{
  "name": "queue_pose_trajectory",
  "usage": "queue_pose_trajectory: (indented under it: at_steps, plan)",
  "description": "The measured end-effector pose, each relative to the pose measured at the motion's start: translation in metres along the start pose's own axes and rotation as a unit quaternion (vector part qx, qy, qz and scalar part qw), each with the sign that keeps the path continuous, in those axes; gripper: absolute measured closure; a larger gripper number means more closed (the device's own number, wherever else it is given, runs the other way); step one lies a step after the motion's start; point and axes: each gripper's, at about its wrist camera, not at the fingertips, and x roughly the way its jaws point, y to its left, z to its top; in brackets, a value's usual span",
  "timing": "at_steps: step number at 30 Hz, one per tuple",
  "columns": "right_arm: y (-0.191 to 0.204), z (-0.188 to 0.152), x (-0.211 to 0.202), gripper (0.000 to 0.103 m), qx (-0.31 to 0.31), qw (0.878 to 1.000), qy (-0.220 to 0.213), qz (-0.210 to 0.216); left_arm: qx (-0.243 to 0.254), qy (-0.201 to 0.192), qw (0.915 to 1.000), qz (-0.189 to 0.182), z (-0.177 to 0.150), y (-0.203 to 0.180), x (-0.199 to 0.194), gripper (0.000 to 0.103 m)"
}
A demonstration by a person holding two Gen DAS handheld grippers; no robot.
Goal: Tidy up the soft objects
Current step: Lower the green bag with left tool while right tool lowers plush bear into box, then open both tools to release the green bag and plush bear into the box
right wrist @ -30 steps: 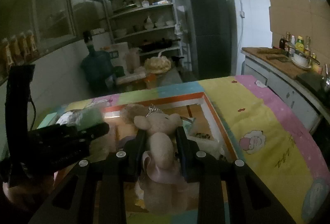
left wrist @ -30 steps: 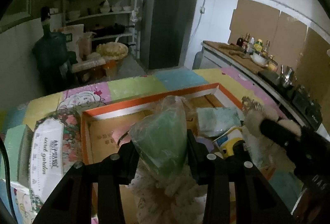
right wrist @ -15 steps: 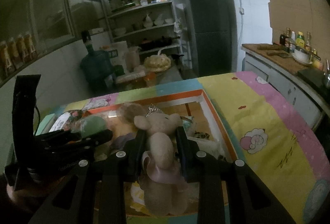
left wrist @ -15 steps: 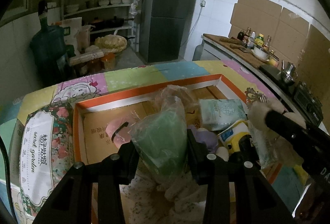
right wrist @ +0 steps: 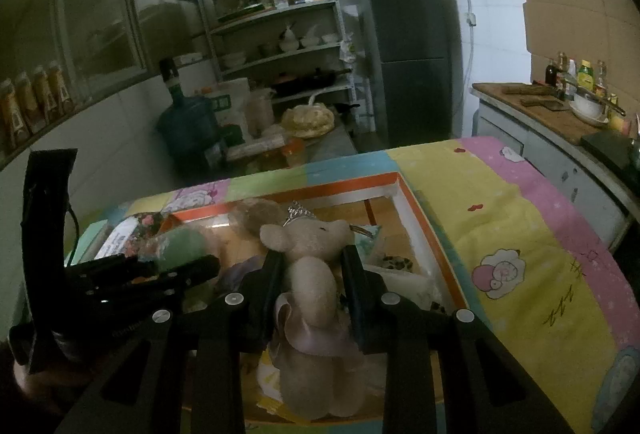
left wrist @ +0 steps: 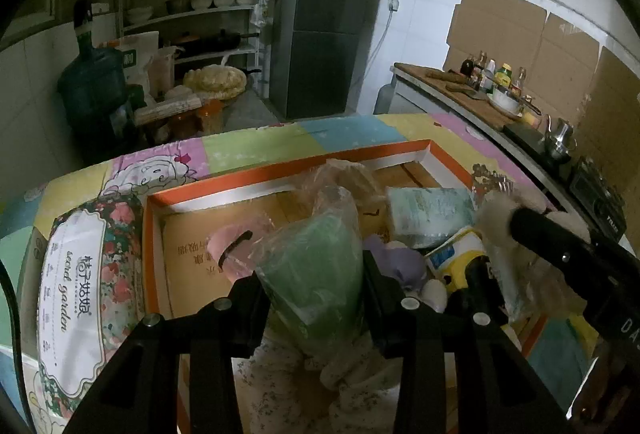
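At the far left a floral package (left wrist: 76,286) lies beside the orange-rimmed box (left wrist: 280,170). Over the box's near left part, the left gripper (left wrist: 312,294) is clamped on a green item in a clear bag (left wrist: 316,270). To its right, the right gripper (right wrist: 312,274) pinches a plush mouse (right wrist: 312,274) by its body. Both loads look carried mid-sort; next each needs a clear spot before the jaws part.

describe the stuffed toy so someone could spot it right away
On the patchwork-covered table sits an orange-rimmed box of soft things. Over it, the right tool grips a beige plush mouse, the only item with a tiny silver crown and pink bow.
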Motion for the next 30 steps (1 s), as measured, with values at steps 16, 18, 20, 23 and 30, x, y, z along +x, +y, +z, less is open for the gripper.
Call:
queue_pose_trajectory:
  at_steps: [16, 18, 20, 23, 30]
  plan:
    - [0.011, 0.005, 0.001, 0.073, -0.006, 1.000, -0.012, 0.004, -0.007, -0.007, 0.9999, -0.006, -0.006, 0.010, -0.009, 0.062]
    - [0.017, 0.007, 0.002, 0.073, -0.009, 1.000, -0.012, 0.007, -0.006, -0.008, 0.9999, 0.000, -0.007, 0.015, -0.013, 0.062]
    - [0.026, 0.006, 0.007, 0.073, -0.014, 1.000, -0.007, 0.013, -0.010, -0.006, 0.9999, 0.007, -0.007, 0.021, -0.014, 0.062]
    - [0.032, 0.001, 0.022, 0.073, -0.020, 1.000, 0.018, 0.016, -0.019, 0.011, 0.9997, 0.003, -0.011, 0.030, -0.008, 0.061]
    - [0.036, -0.004, 0.042, 0.059, -0.024, 0.999, 0.040, 0.025, -0.033, -0.009, 0.9987, -0.037, -0.015, 0.035, -0.020, 0.026]
